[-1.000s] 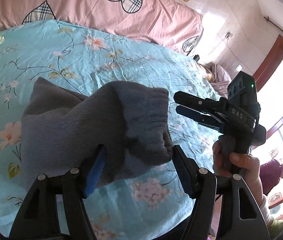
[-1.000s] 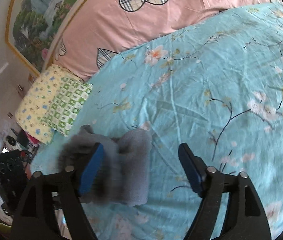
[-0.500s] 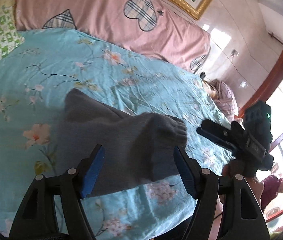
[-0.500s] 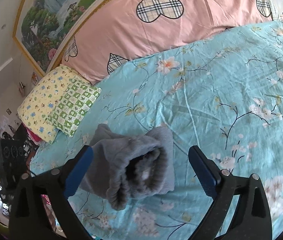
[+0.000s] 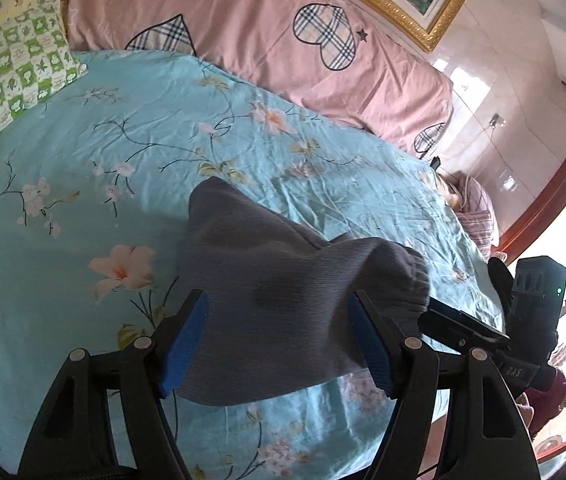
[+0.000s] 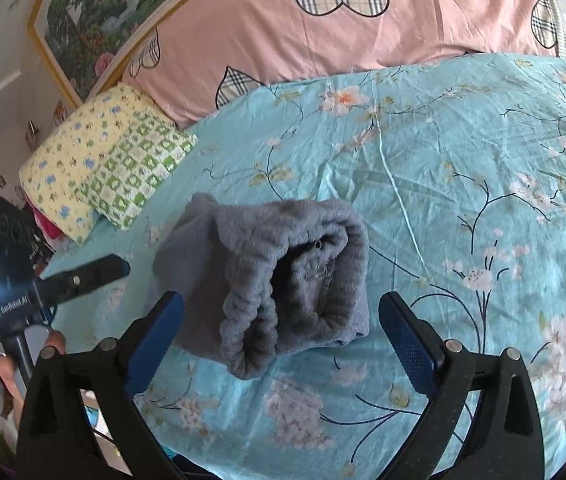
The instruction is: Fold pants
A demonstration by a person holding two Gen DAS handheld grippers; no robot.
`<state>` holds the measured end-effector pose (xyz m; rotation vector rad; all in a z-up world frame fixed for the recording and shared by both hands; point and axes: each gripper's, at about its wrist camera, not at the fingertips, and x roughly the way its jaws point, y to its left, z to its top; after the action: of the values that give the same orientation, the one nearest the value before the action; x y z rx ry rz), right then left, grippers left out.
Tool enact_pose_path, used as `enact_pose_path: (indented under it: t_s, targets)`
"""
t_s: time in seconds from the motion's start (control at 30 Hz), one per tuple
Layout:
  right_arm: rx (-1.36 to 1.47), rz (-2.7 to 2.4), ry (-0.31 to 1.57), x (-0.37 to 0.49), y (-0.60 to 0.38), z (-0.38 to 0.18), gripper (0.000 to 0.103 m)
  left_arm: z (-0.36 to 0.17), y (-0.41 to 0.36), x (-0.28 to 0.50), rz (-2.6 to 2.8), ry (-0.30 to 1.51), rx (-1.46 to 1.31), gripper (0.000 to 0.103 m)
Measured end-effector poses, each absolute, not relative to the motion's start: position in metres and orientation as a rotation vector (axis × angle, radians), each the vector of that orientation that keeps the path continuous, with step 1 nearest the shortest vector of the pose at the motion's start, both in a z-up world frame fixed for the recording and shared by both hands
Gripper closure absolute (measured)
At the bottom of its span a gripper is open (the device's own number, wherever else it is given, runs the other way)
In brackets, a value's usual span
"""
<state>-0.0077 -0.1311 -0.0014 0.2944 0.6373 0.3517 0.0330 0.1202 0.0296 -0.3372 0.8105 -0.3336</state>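
Folded grey pants (image 6: 283, 276), waistband end facing the right gripper (image 6: 283, 344)

A bed (image 6: 463, 128) covered by a turquoise floral sheet is shown. Folded grey pants (image 6: 279, 276) lie on it near the front edge. Two patterned pillows (image 6: 111, 168) and a pink quilt (image 6: 363, 28), apparently folded, are placed at its head.

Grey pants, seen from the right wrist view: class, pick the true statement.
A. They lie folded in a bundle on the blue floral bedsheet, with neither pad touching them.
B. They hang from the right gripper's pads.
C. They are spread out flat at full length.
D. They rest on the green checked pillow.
A: the grey pants lie bundled on the blue floral bedsheet, clear of the open right gripper.
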Motion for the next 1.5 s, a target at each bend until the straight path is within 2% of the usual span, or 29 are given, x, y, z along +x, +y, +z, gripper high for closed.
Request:
enact_pose_path:
  t_s: [0.5,0.83,1.13,1.3,1.4,1.43,1.5]
  targets:
    - [0.276,0.359,0.703,0.037,-0.136,-0.027,0.005,0.002,0.120,0.066,-0.302,0.877,-0.329,0.030]
    - [0.331,0.406,0.748,0.074,-0.153,-0.036,0.005,-0.033,0.121,0.104,-0.289,0.947,-0.335,0.024]
    - [0.322,0.474,0.767,0.097,-0.153,-0.041,0.006,-0.056,0.137,0.126,-0.329,0.994,-0.430,0.023]
    - [0.324,0.524,0.800,0.092,-0.149,-0.044,0.022,-0.058,0.136,0.126,-0.345,1.001,-0.428,0.024]
    - [0.355,0.553,0.823,0.090,-0.151,-0.048,0.028,-0.058,0.134,0.126,-0.357,1.001,-0.438,0.029]
    - [0.368,0.560,0.827,0.090,-0.152,-0.050,0.028,-0.059,0.134,0.125,-0.375,1.004,-0.459,0.039]
    - [0.384,0.567,0.833,0.090,-0.152,-0.051,0.030,-0.059,0.135,0.124,-0.387,1.005,-0.492,0.044]
